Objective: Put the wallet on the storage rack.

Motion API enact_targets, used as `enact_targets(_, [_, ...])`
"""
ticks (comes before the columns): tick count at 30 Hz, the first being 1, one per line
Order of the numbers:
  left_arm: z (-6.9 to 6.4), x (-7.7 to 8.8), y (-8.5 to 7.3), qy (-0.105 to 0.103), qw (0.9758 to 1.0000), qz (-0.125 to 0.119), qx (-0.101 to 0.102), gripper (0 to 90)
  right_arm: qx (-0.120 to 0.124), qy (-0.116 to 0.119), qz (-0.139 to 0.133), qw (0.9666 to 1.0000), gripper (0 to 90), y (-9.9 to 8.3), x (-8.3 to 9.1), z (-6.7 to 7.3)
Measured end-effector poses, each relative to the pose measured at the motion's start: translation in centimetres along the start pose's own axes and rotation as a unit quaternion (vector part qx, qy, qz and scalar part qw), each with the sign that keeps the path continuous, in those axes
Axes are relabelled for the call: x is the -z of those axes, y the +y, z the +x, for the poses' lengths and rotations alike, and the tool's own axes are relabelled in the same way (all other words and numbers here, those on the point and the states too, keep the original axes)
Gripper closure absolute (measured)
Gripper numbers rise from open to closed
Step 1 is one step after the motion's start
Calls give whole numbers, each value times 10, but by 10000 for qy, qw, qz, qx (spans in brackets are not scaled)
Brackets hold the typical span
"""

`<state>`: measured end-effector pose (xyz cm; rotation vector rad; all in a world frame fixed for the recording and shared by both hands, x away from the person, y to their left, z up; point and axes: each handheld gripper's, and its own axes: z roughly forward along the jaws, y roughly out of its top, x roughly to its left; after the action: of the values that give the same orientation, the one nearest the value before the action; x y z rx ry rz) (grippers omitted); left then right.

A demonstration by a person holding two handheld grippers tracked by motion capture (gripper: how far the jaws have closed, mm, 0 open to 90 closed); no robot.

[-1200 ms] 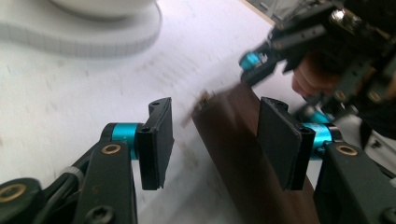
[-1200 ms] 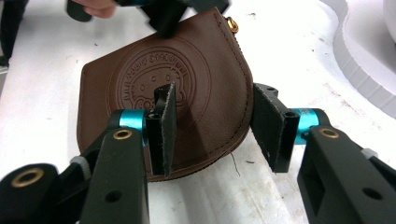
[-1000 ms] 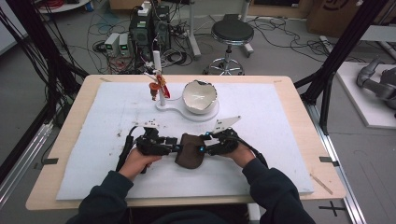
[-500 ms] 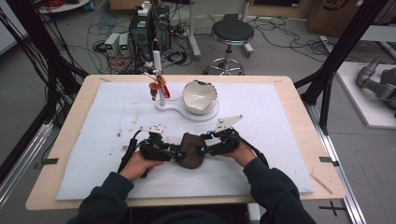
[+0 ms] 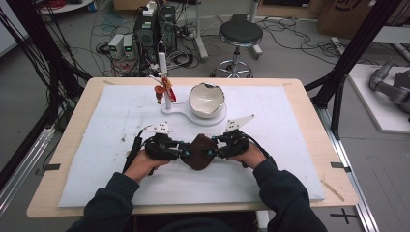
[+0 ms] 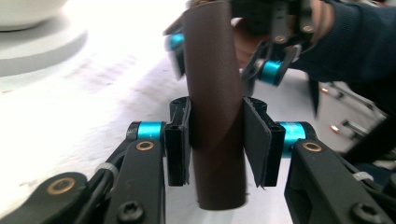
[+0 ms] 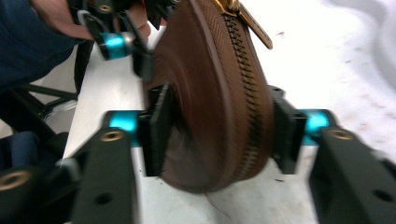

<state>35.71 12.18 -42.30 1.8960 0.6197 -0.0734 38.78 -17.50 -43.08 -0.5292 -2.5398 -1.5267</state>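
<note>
A brown leather pouch point(image 5: 198, 152) with a brass zip is held upright between my two grippers near the table's front middle. My left gripper point(image 5: 186, 153) comes at it from the left. In the left gripper view its jaws point(image 6: 217, 140) have just been closing and now clamp the pouch's narrow edge point(image 6: 215, 116). My right gripper point(image 5: 209, 152) holds the opposite end. In the right gripper view its jaws point(image 7: 219, 126) have just been closing, with the pads pressing the pouch point(image 7: 210, 102) on both sides, the zip facing right. Each gripper view also has the other gripper beyond the pouch.
A white bowl point(image 5: 206, 100) sits on a flat white stand point(image 5: 176, 108) at the back middle, beside a white post carrying a red-orange item point(image 5: 164, 89). A white mat point(image 5: 290, 145) covers the wooden table point(image 5: 77, 140). Dark crumbs point(image 5: 126, 137) lie left of my left hand.
Both hands and the pouch stay in nearly the same spot; from above no clear shift shows.
</note>
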Motion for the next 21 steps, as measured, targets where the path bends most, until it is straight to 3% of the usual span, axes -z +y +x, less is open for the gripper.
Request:
enact_targets(4, [5,17,3,476,9978,-435,155,552,48,-31,-228,9997,650,3,10,1])
enact_targets(7, [10,39,3,1017,9928,-612,149,466,94,-275,-337,9990,666,4,17,2])
enact_targets(10, [16,65,0,1484,9848,-884,162,418,83,-510,-496,9974,668,5,24,1])
enact_targets(13, [25,89,-6,1885,9752,-1126,281,333,122,-730,-672,9950,668,7,31,1])
enact_targets(15, [30,102,-11,2186,9674,-1232,344,270,189,-875,-726,9933,668,11,36,1])
enact_targets(19, [40,124,-22,2476,9571,-1426,487,219,294,-1053,-840,9904,668,17,44,1])
enact_targets(21, [44,129,-27,2538,9535,-1529,554,218,301,-1098,-875,9896,668,22,46,1])
